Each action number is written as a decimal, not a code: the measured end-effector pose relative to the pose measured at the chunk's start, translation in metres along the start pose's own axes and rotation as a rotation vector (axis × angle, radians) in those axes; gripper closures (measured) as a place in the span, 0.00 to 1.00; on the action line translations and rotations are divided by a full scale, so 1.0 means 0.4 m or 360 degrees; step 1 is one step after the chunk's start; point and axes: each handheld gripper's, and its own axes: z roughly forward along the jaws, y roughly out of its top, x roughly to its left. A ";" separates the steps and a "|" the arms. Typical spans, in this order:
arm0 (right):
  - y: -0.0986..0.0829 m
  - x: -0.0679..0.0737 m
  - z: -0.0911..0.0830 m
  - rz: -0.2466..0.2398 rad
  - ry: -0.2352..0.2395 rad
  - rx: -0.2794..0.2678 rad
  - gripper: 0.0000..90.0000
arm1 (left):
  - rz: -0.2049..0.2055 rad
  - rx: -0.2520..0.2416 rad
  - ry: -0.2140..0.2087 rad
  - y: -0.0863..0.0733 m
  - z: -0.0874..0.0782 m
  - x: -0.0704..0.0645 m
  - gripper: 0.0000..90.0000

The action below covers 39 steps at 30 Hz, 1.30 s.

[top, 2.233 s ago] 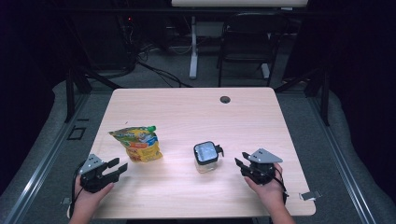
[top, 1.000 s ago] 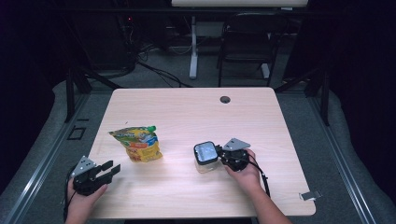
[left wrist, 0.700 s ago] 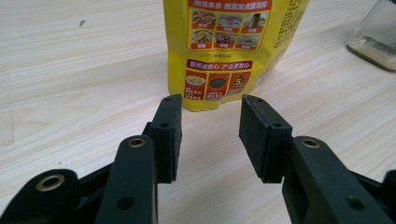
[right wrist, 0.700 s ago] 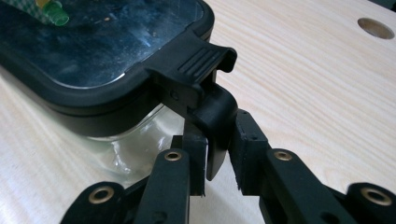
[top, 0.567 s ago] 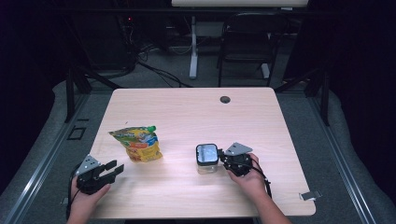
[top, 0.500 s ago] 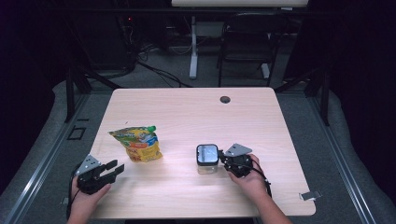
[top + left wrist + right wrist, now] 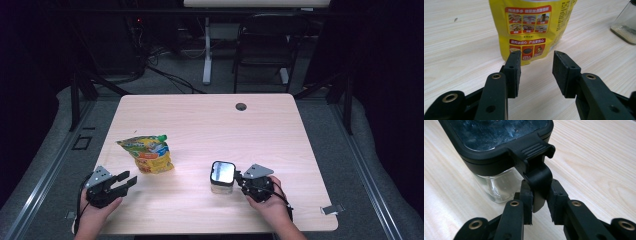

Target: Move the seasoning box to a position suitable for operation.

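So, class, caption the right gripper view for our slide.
Right gripper closes on the black latch tab of a glass jar.

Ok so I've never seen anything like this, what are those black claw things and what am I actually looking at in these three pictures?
They are hand-held grippers: a person holds one two-jaw clamp in each hand at a wooden table. The wide picture comes from a camera above the table; the other two come from cameras riding on the grippers, looking along their black jaws. On the table lie a yellow snack pouch and a glass jar with a black lid. The left gripper is open and empty, pointing at the pouch. The right gripper has its jaws closed on the black latch tab hanging from the jar's lid.
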 end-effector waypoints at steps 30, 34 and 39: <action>0.005 0.050 -0.002 -0.0118 0.0233 -0.0043 0.79 | 0.0116 0.0061 -0.0084 0.021 0.029 -0.059 0.62; 0.014 0.042 -0.029 -0.0108 0.0230 -0.0049 0.69 | 0.0109 0.0046 -0.0085 0.023 0.025 -0.065 0.61; 0.031 0.046 -0.068 -0.0137 0.0242 0.0001 0.66 | 0.0117 0.0078 -0.0092 0.023 0.029 -0.073 0.60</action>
